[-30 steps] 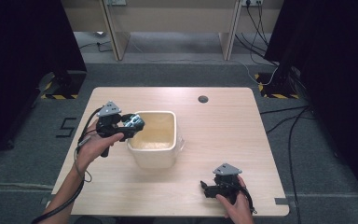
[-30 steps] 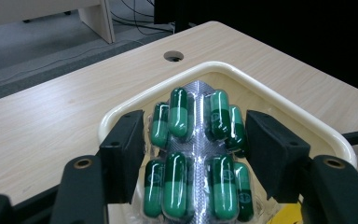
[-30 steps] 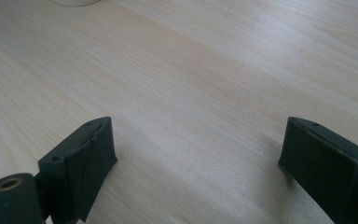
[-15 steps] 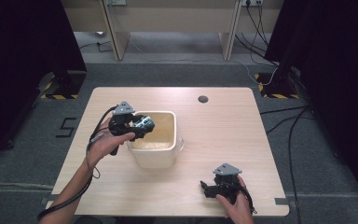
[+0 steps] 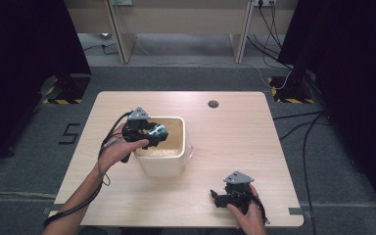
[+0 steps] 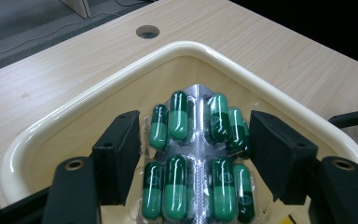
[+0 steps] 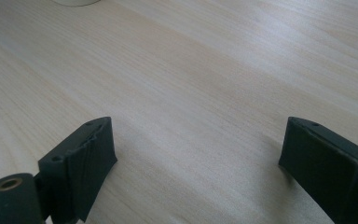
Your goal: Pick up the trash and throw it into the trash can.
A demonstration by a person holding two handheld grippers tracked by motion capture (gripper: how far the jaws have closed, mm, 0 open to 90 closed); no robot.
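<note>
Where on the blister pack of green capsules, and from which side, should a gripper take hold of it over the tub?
Probably the blister pack by its two long foil edges, from above, jaws straddling its width. The capsule bubbles are rounded and slippery; the flat edges offer pads purchase. The left gripper straddles it so, over the cream tub, jaws just opened.

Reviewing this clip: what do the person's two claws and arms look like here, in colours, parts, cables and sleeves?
Both claws are black. The left claw and the right claw each carry a grey three-cornered plate on top. A dark cable loops from the left claw along the forearm. In the gripper views the jaws are flat black blocks on black arms with brass-coloured screw holes. No sleeves show on the forearms.
</note>
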